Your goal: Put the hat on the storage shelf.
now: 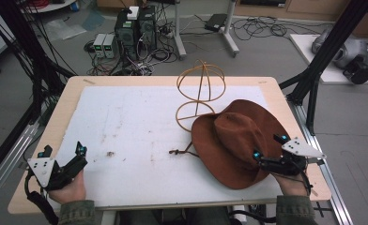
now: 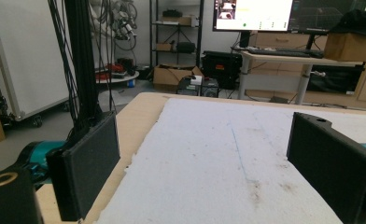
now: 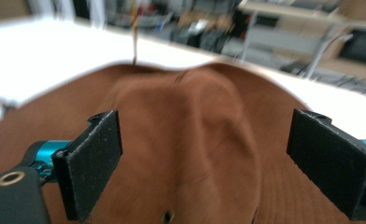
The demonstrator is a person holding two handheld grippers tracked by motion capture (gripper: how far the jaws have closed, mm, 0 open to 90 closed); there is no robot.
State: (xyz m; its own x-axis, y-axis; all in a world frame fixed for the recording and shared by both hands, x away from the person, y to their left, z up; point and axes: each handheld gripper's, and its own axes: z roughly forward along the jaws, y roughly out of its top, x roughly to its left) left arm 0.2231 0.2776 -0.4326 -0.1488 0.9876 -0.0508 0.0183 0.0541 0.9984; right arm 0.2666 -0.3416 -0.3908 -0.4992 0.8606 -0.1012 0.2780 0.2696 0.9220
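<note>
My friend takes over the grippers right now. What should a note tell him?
Left gripper: open, holding nothing, low at the table's near left corner.
Right gripper: open, over the brown hat's near brim, not gripping it.
Hat lies crown up on the white mat, in front of the wire hat stand.
Done: nothing yet.
Left, probably: grip the hat and set it on the stand.

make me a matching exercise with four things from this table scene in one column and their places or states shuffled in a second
Things:
1. brown felt wide-brimmed hat
2. thin wooden hoop hat stand
3. left gripper
4. right gripper

Places or states:
A. open, over the hat's brim
B. upright behind the hat
C. open at the white mat's near left corner
D. lying on the table's right half

Pairs: 1-D, 2-B, 3-C, 4-A
</note>
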